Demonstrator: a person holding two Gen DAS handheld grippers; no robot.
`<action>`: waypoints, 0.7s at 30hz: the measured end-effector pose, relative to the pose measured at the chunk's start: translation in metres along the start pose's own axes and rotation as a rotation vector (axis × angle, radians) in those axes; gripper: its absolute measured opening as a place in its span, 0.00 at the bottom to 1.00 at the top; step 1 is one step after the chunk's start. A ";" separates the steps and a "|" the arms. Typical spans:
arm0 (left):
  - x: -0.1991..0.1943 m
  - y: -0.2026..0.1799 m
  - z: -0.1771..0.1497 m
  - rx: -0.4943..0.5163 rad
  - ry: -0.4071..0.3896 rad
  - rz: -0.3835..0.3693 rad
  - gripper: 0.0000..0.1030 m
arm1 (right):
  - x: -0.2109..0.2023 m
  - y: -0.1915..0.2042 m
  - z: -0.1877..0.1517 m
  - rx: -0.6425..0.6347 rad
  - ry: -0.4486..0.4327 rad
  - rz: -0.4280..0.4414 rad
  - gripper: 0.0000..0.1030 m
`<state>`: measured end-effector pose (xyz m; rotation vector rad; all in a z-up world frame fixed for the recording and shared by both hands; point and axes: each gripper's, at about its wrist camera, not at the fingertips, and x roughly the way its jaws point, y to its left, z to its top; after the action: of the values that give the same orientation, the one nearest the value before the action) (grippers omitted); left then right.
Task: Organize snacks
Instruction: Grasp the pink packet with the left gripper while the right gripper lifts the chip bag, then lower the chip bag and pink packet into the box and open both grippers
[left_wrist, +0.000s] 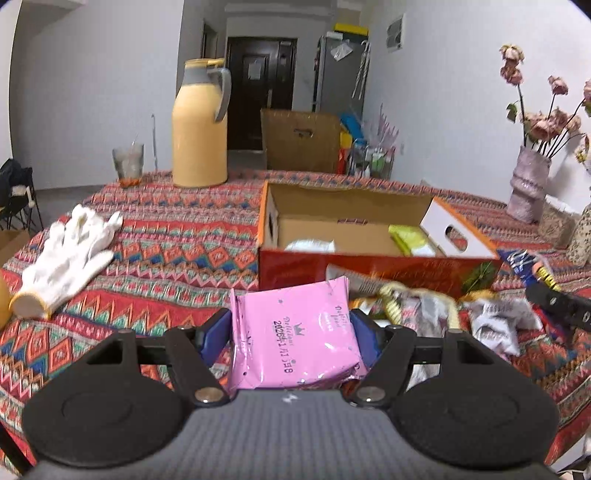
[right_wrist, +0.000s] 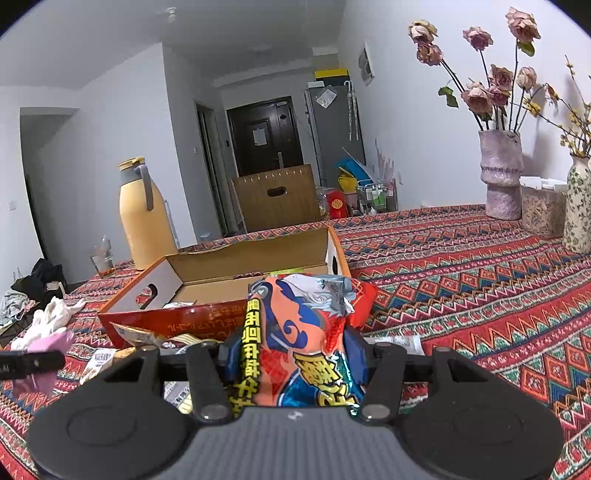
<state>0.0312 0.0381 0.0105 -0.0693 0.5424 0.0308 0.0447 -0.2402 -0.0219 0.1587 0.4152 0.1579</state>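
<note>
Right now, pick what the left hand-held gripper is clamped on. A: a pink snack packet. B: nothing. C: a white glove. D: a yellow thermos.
A: the left hand-held gripper has its blue pads pressed against both sides of the pink snack packet, in front of the open cardboard box.

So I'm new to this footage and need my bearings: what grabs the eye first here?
Each gripper clamps a snack: the left gripper a pink packet, the right gripper an orange and blue bag. Just beyond them an open cardboard box sits on the bright patterned tablecloth, loose snack packets heaped before it.
</note>
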 end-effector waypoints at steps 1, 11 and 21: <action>0.001 -0.002 0.003 0.002 -0.007 -0.003 0.68 | 0.001 0.001 0.001 -0.004 -0.001 0.001 0.52; 0.026 -0.022 0.039 0.011 -0.057 -0.040 0.68 | 0.028 0.004 0.025 -0.029 -0.023 0.012 0.52; 0.062 -0.039 0.076 0.027 -0.088 -0.032 0.68 | 0.070 0.010 0.058 -0.060 -0.047 0.019 0.52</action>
<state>0.1253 0.0051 0.0450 -0.0502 0.4539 -0.0044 0.1307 -0.2245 0.0051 0.1077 0.3619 0.1849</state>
